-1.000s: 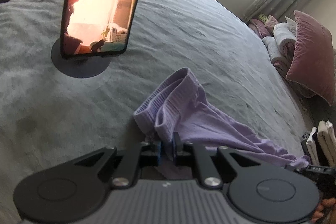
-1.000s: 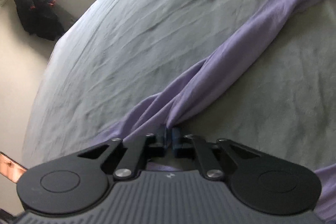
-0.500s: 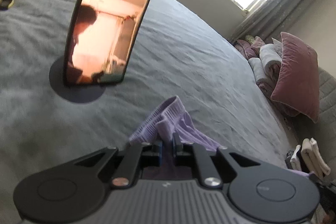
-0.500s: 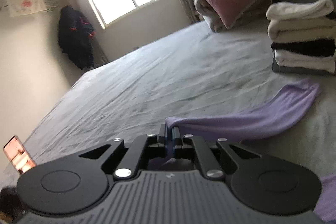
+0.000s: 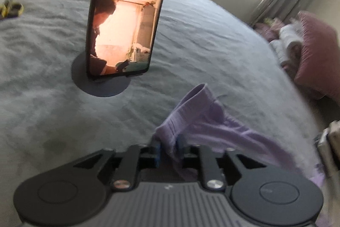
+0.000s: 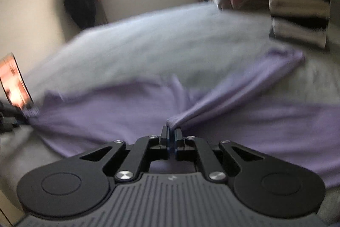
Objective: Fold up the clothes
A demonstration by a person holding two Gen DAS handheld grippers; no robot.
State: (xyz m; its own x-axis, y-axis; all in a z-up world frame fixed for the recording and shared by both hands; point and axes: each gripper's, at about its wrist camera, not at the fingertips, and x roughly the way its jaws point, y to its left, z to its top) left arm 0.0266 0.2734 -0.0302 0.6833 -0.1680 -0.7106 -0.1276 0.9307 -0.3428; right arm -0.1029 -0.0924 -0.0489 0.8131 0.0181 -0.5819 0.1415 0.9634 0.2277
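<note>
The left tool (image 5: 167, 149) is opening, the purple garment's (image 6: 119, 118) waistband loose between its jaws; the right tool (image 6: 171, 135), clamped on a fold, has been swept across the bed (image 5: 212, 42), so a fold is judged completed.

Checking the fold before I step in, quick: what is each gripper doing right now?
Left gripper: jaws opening, the ribbed hem of the lilac knit garment between them.
Right gripper: shut on a pinch of the same garment.

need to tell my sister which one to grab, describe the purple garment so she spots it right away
On the grey bed, in front of the upright phone, lies the purple garment. It is the only lilac, unfolded piece, unlike the folded white and black stack.
</note>
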